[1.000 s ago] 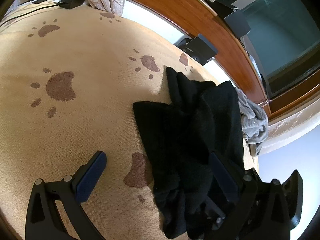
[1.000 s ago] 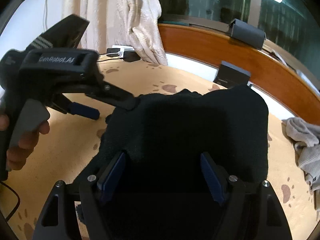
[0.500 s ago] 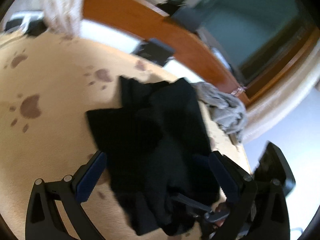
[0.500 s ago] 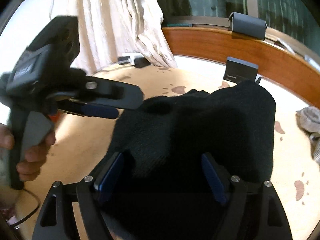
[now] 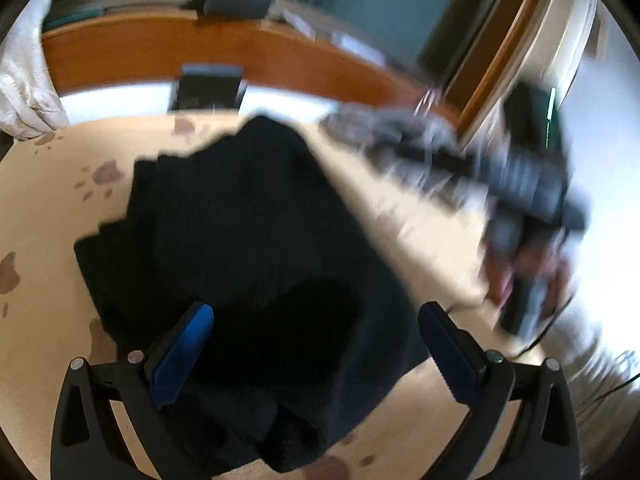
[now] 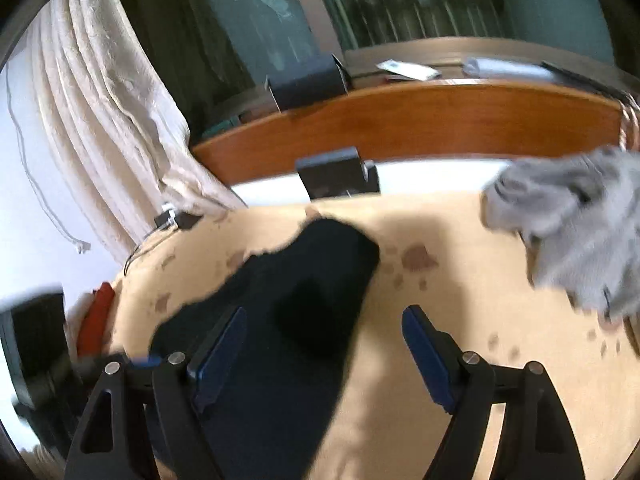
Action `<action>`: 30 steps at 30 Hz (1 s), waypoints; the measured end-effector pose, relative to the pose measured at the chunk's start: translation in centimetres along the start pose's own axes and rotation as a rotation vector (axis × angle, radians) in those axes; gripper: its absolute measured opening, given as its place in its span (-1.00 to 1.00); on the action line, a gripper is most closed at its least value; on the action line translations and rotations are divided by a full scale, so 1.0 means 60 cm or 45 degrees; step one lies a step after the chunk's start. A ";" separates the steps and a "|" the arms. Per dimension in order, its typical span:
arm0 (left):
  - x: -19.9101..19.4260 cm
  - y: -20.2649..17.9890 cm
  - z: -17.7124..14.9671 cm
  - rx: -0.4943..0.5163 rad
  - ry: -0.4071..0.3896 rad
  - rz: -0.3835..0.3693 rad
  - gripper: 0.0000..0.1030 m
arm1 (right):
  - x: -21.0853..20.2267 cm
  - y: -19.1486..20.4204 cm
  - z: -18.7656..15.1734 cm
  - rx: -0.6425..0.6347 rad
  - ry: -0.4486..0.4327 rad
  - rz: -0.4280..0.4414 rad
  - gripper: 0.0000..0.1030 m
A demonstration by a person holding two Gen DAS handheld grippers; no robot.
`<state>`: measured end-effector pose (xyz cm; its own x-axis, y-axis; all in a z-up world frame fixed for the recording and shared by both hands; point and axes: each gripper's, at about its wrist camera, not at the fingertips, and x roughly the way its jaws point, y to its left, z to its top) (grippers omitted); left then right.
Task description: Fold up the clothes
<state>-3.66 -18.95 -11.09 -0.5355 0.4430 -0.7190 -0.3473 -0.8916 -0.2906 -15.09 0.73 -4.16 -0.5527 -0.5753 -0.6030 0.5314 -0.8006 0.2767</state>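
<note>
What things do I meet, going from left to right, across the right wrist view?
Cream curtain → black garment → dark box at the bed's far edge → grey garment.

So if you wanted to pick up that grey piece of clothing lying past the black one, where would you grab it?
Probably the near edge of the grey garment, coming from the black garment's side. It lies in a crumpled heap by the wooden rail, so that loose raised edge looks easiest to pinch.
</note>
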 end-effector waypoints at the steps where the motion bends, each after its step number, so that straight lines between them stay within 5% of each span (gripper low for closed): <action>1: 0.005 -0.007 -0.005 0.060 0.008 0.040 0.99 | 0.013 0.010 0.012 -0.034 0.002 0.009 0.59; 6: 0.024 -0.027 -0.027 0.276 0.058 0.198 0.99 | 0.097 0.070 0.050 -0.211 0.072 0.059 0.59; 10: 0.019 -0.012 -0.025 0.226 0.079 0.150 0.99 | 0.187 0.094 0.044 -0.289 0.263 0.139 0.59; 13: 0.017 0.000 -0.020 0.176 0.087 0.102 0.99 | 0.237 0.105 0.030 -0.358 0.359 0.076 0.61; 15: 0.017 0.004 -0.019 0.158 0.090 0.087 0.99 | 0.258 0.119 0.026 -0.430 0.401 0.034 0.87; 19: 0.019 -0.006 -0.021 0.175 0.096 0.135 0.99 | 0.291 0.150 0.025 -0.566 0.477 -0.056 1.00; 30: 0.012 0.009 -0.016 0.121 0.079 0.058 0.99 | 0.283 0.147 0.019 -0.579 0.433 -0.114 1.00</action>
<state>-3.50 -19.23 -12.39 -0.5049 0.3929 -0.7686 -0.3966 -0.8965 -0.1978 -20.54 -16.26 -11.08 -0.4103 -0.3623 -0.8369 0.7564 -0.6479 -0.0903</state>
